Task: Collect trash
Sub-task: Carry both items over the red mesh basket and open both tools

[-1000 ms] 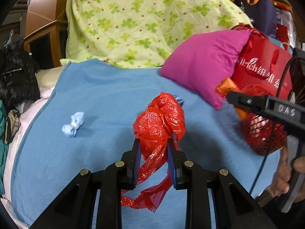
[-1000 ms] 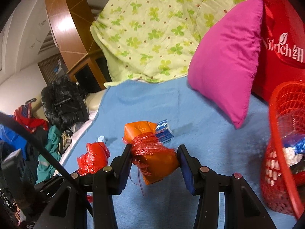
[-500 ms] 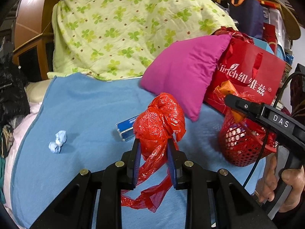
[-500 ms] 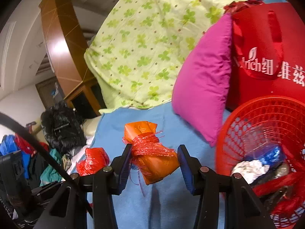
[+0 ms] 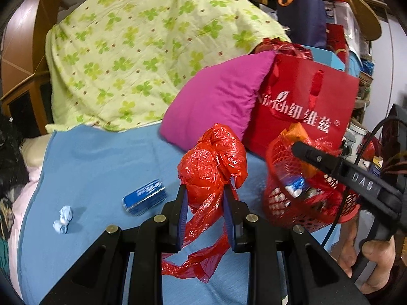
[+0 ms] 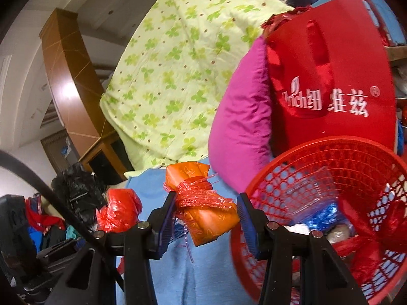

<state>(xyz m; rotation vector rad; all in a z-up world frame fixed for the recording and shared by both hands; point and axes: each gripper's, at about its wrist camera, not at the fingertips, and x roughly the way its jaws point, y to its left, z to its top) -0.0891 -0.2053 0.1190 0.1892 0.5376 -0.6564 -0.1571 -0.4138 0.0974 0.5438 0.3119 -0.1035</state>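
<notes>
Above the blue bedsheet point(image 5: 101, 157), the left gripper point(image 5: 206, 198) pinches a crumpled red plastic bag point(image 5: 212, 162), loose tails hanging below its fingers. The right gripper point(image 6: 206, 216) clamps an orange packet bound with red netting point(image 6: 203, 203), held just beside the rim of the red mesh basket point(image 6: 330, 152), which already contains wrappers and scraps. On the sheet lie a blue packet point(image 5: 145, 198) and, farther left, a pale blue crumpled wad point(image 5: 63, 219). Behind: magenta pillow point(image 5: 218, 96), red gift bag point(image 5: 305, 101), clover-print quilt point(image 5: 142, 50)
</notes>
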